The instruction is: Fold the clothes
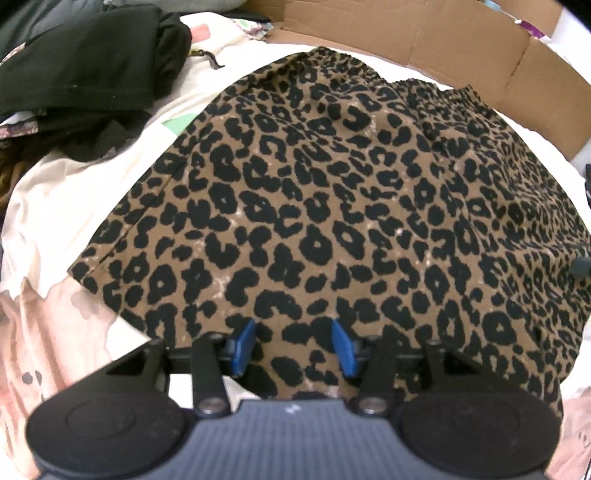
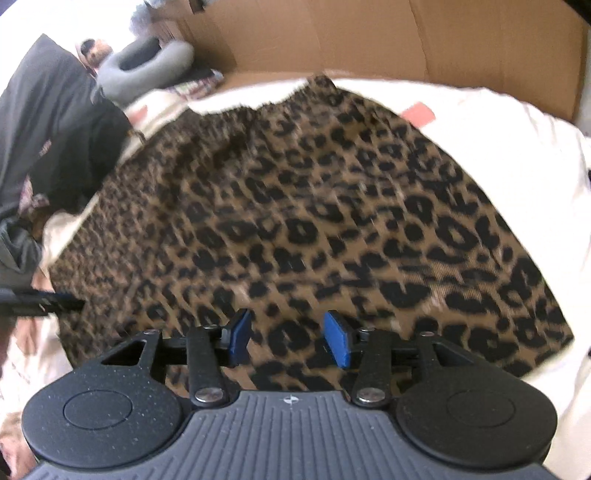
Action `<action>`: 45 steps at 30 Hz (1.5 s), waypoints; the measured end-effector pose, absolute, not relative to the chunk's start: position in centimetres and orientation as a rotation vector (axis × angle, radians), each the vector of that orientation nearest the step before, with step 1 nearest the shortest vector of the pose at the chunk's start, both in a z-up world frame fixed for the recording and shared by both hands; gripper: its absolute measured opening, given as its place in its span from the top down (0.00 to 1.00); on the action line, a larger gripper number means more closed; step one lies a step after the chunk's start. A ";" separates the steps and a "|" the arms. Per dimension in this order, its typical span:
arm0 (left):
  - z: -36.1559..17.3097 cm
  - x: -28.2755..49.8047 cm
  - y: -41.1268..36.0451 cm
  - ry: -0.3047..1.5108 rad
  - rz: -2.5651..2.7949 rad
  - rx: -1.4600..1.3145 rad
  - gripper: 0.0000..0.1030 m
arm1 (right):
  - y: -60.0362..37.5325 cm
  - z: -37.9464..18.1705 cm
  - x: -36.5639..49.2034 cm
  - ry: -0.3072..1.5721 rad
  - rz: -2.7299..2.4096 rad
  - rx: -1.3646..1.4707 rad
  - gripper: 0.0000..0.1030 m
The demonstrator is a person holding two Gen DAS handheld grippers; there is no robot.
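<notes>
So the leopard skirt [image 1: 332,192] is spread flat on the bedsheet [image 1: 55,206], gathered waistband at the far end, hem nearest the tools. Laying it out like that looks like the setup for a fold: no creases doubled over yet, so the folding itself seems not to have started.

The left gripper [image 1: 293,345] hangs over the near hem, toward the skirt's left corner. Its blue pads [image 1: 243,345] stand apart with only printed fabric showing through the gap below them, nothing pinched. The right gripper [image 2: 288,339] sits over the hem further right, its jaws likewise spread and empty, pointing down at the cloth. That view is smeared, so fine detail there is a guess. One tool near each end of the hem is probably so the person can lift both sides together and carry the hem toward the waistband.

Count:
- one skirt
- two grippers, two pads each
- one dark clothes pile [image 1: 85,62], off to the far left of the left tool; how many garments are in it can't be told
- one cardboard wall [image 1: 424,33] straight ahead beyond the waistband
- one grey neck pillow [image 2: 144,66], far left of the right tool
</notes>
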State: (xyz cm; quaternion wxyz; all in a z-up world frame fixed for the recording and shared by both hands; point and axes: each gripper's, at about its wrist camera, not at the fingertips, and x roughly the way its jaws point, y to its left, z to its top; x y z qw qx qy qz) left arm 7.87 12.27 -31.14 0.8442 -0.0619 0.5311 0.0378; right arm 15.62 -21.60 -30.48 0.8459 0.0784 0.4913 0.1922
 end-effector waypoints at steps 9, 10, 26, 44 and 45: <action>-29.6 9.2 11.6 1.053 0.039 -0.089 0.52 | -22.2 -31.9 12.9 1.056 0.394 0.104 0.51; -29.6 9.3 11.4 1.050 0.035 -0.091 0.52 | -22.1 -32.0 12.6 1.057 0.391 0.090 0.51; -30.4 10.7 5.3 1.013 -0.121 -0.017 0.52 | -21.5 -30.5 11.1 1.051 0.377 0.007 0.56; -31.6 17.9 3.3 0.922 -0.130 0.080 0.52 | -15.8 -30.8 17.3 0.945 0.464 -0.155 0.56; -31.8 18.2 3.6 0.936 -0.117 0.059 0.52 | -15.9 -31.1 17.3 0.954 0.460 -0.158 0.56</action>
